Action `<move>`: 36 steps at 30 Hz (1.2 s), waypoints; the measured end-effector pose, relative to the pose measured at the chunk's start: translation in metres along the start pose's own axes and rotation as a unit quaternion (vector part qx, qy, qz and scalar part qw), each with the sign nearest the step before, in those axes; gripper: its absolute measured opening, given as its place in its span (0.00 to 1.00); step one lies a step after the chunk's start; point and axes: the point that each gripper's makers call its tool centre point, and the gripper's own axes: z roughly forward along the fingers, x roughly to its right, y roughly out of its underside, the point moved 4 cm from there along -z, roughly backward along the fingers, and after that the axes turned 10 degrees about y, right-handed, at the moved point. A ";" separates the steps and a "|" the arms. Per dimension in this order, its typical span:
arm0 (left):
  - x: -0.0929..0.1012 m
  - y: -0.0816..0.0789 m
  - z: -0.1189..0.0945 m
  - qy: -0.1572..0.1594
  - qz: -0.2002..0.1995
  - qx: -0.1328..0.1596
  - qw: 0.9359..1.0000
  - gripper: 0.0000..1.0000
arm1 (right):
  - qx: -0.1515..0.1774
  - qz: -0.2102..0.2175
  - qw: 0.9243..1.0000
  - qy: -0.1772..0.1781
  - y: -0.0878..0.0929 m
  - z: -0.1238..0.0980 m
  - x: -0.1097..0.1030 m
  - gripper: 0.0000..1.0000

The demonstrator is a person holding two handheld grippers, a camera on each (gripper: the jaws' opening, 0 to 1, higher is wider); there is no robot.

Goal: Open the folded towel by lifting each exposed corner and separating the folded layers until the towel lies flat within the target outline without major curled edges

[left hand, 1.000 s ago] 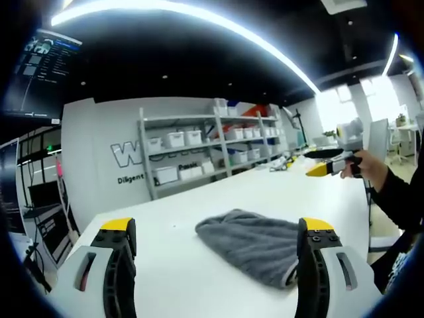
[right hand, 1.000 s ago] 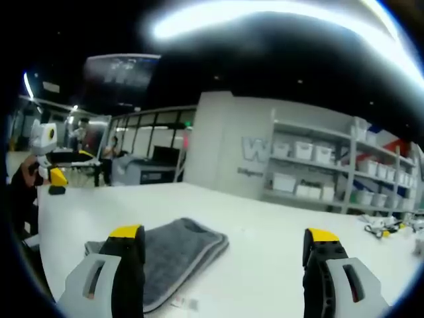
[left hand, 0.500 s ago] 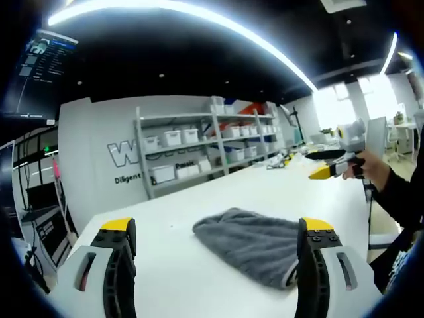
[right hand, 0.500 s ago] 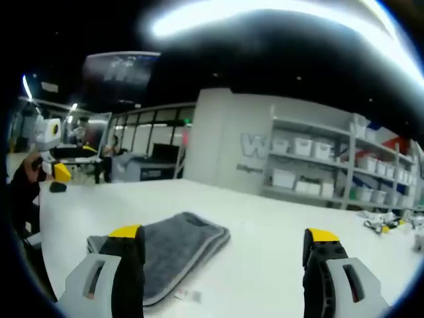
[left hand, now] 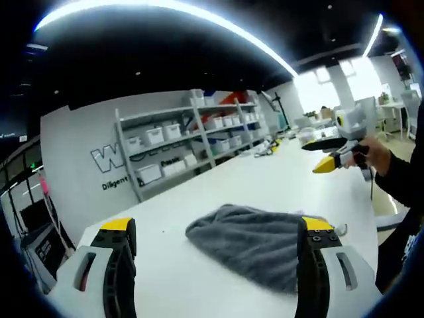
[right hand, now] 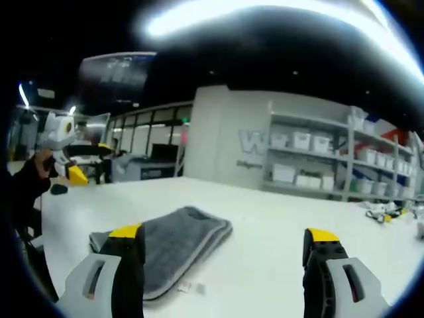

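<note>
Left gripper view – we're approaching the folded towel (left hand: 248, 238), both grippers (left hand: 215, 228) (right hand: 224, 233) gaping, empty – next we're needing a corner pinch

Left gripper view: low above white desk (left hand: 218, 192), looking across gray towel (left hand: 252, 238) toward shelving (left hand: 192, 142), own jaws wide apart at bottom; right tool (left hand: 331, 154) enters at right edge. Right gripper view: similarly low, from opposite side, same towel (right hand: 179, 245) near, left tool (right hand: 74, 165) at far left. Both views share desk, towel, shelving (right hand: 318, 162).
</note>
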 end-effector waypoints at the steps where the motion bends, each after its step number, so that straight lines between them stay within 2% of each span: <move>1: -0.003 0.000 0.004 0.000 0.003 -0.006 1.000 1.00 | 0.000 0.000 1.000 0.000 0.001 -0.001 0.000 1.00; 4: -0.013 -0.006 0.013 -0.003 0.016 -0.027 1.000 1.00 | -0.004 0.007 1.000 -0.001 0.009 -0.001 0.003 1.00; 13: -0.037 -0.040 0.031 -0.010 0.072 -0.061 0.996 1.00 | -0.025 0.018 0.999 -0.022 0.033 -0.001 -0.006 1.00; 15: -0.039 -0.047 0.036 -0.005 0.079 -0.068 0.995 1.00 | -0.021 0.043 0.999 -0.005 0.037 -0.002 -0.001 1.00; 19: -0.048 -0.060 0.048 0.004 0.093 -0.090 0.992 1.00 | -0.036 0.042 0.998 -0.014 0.047 -0.005 0.002 1.00; 28: -0.059 -0.088 0.074 0.031 0.120 -0.122 0.985 1.00 | -0.038 0.047 0.998 -0.036 0.048 -0.021 0.004 0.99; 36: -0.063 -0.096 0.091 0.062 0.119 -0.134 0.982 1.00 | -0.039 0.059 0.996 -0.049 0.048 -0.025 0.002 0.98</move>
